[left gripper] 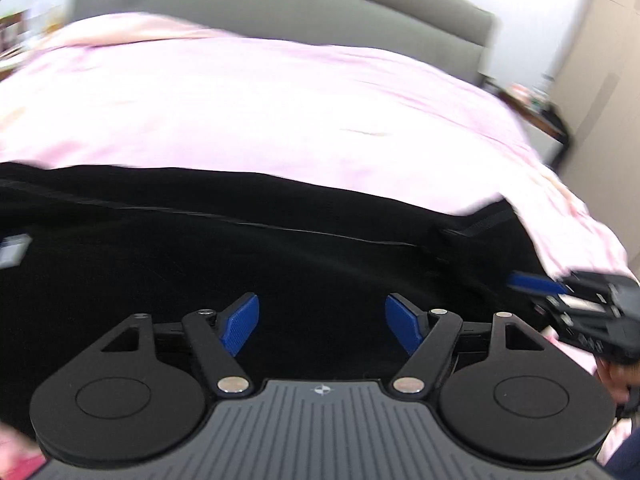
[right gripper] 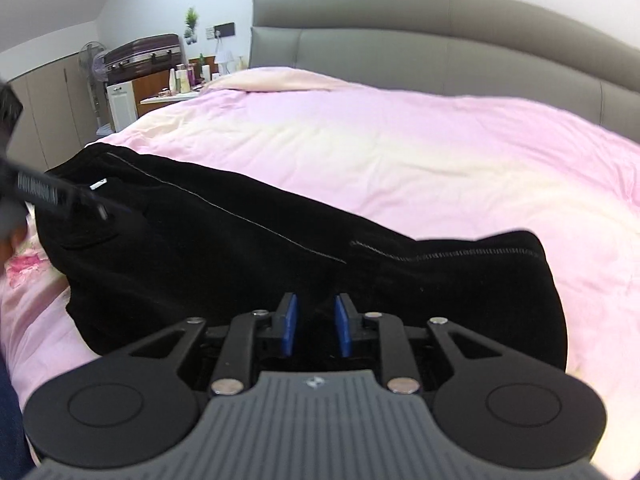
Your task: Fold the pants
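Right wrist view: black pants (right gripper: 240, 248) lie across the near part of a pink bed cover (right gripper: 400, 152), a pale seam running along them.
Pants, position: spread lengthwise from the left edge of the bed toward the right, with a stitched hem at the right end.
Right claw (right gripper: 316, 330): jaws narrowly parted, blue pads close together; black cloth lies directly ahead and under them, and whether the pads pinch it cannot be told.
Left claw (left gripper: 322, 326): jaws spread wide, nothing between the pads; the pants fill the view just beyond and below the fingertips.
Left wrist view: blurred; the right claw shows at the right edge over the pants.
Beyond: grey padded headboard (right gripper: 440, 36), a cluttered side cabinet (right gripper: 172, 88), a suitcase (right gripper: 144, 56).
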{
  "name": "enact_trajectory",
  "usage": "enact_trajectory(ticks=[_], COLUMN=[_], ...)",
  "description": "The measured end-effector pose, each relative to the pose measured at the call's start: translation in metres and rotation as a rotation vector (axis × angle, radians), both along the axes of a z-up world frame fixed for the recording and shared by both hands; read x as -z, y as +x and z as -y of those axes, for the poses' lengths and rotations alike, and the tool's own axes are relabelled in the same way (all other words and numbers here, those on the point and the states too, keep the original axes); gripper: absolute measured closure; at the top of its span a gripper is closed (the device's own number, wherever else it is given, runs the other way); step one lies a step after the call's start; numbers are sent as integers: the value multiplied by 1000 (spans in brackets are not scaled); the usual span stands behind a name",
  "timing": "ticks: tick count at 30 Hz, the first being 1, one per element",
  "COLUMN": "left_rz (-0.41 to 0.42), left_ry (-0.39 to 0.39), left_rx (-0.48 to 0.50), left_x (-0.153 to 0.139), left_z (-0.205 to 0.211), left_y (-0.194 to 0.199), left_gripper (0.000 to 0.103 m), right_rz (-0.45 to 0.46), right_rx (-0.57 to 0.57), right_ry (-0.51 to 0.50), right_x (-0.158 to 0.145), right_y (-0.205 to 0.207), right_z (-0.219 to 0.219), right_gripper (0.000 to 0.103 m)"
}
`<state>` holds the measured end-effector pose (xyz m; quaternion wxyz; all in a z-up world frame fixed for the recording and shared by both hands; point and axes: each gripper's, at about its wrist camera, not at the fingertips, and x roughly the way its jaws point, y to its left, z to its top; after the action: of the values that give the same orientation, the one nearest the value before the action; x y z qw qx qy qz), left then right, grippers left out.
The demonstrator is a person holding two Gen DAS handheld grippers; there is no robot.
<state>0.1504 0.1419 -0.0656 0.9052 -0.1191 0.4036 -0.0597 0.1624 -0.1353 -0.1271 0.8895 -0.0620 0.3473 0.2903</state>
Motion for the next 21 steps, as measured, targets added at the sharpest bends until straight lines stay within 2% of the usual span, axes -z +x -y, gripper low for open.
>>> enact_trajectory(ticks=[4,7,9,11,12,14,16,21], left_rz=[-61,-36,-33,-20,-4,5,-6,2], left_ry=[-50,-95,-132,-215,-256,-304,-309,-406], left_rx=[-187,-355,-515,-707,-766,-817,-826,-838], left_x=[-29,-42,-38,-27,-20,-7,1,18], left_z=[-74,-128,-160,-189,-199,-212,-220,-235], left_y=[-10,-27,-41,-59,-67,-75,-77,-81], left_gripper=[17,13,13,13,13,13,13,13], right_rz=[8,14,4,-20,-38,-75,-102,-137], right_rx=[-47,-87,-91,-90,-88,-85,-96,-156], right_ry=[-11,-11,13,49,68,104,136,198], right_x=[-6,-10,-13,-11,-10,-7,-3,4], right_y=[-15,-22,-28,-27,-27,-28,-29,-37], right_z=[-21,-50,-69,-96,-109,-135,-163,-232], right_gripper=[85,85,85,85,85,85,84,84])
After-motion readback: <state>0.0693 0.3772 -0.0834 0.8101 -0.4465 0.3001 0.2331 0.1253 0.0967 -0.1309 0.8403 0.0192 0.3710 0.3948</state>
